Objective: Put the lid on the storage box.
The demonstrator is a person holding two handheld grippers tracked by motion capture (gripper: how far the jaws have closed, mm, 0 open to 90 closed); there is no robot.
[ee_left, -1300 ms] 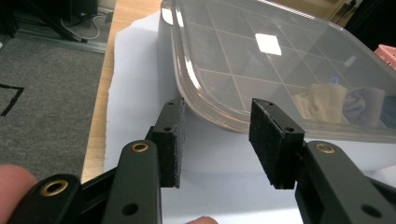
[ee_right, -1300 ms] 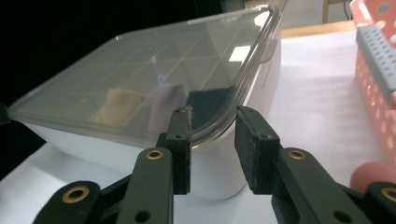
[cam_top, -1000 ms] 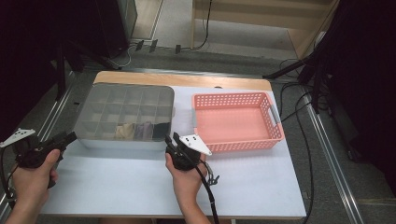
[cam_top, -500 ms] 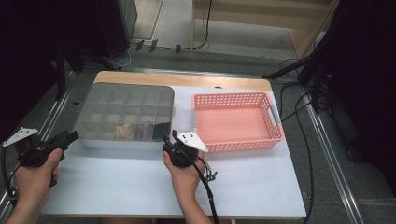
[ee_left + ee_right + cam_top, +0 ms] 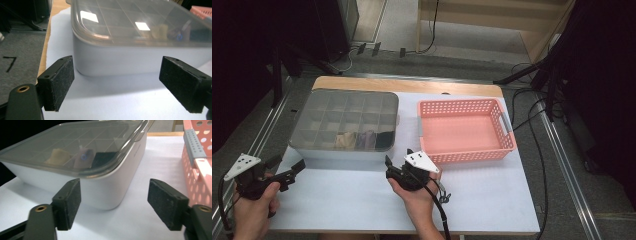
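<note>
So, in the high view the lidded compartment box sat on the white table, with the pink basket just to its right. The left gripper hung off the box's front-left corner and the right gripper off its front-right corner, neither touching it. My read: they were lining up to grab the box or its lid from both ends, so the next move calls for sliding each pair of jaws onto a corner edge and squeezing together.

The left gripper view had both black pads spread wide with nothing between them, the box wall just ahead and the smoky lid still on.

The right gripper view was the same story: pads wide apart and empty, the box corner straight ahead, the basket wall off beside it.

Versus a second earlier, both sets of jaws had just been opening, and the left gripper had crept closer to the box.
</note>
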